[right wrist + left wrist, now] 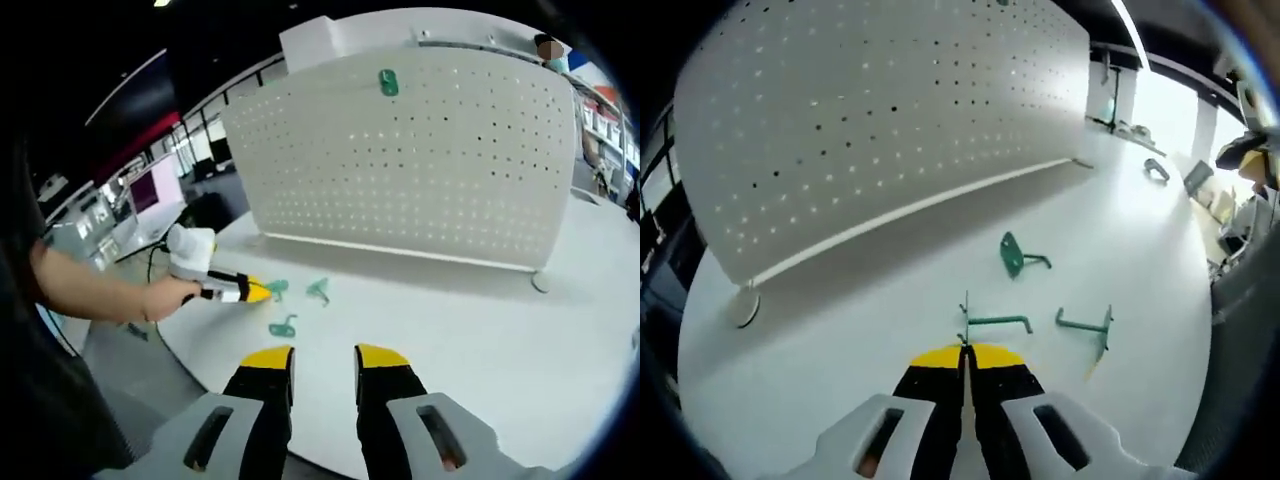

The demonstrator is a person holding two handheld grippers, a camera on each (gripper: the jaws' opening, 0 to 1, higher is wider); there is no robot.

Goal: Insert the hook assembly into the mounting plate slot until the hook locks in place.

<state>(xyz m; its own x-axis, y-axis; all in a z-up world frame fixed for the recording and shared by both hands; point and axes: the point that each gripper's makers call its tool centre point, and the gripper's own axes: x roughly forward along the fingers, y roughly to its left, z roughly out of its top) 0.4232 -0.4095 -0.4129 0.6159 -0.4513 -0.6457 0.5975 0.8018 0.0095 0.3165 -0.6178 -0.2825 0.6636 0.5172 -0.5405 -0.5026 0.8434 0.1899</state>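
A white pegboard (890,110) stands upright on the white table (840,350). Three green hooks lie in front of it. My left gripper (965,350) is shut, and the thin plate of the nearest green hook (995,322) runs edge-on into the seam between its jaws. The other two hooks (1015,255) (1088,325) lie a little beyond and to the right. In the right gripper view a hand holds the left gripper (255,292) against that hook (277,290). My right gripper (325,360) is open with nothing between its jaws, short of the hooks (283,326) (319,289) and facing the pegboard (420,160).
One more green hook (388,82) hangs high on the pegboard. Round feet (743,305) (541,283) carry the board. A small metal part (1156,170) lies at the table's far end. The table's curved edge (200,350) runs close under the person's arm (90,290).
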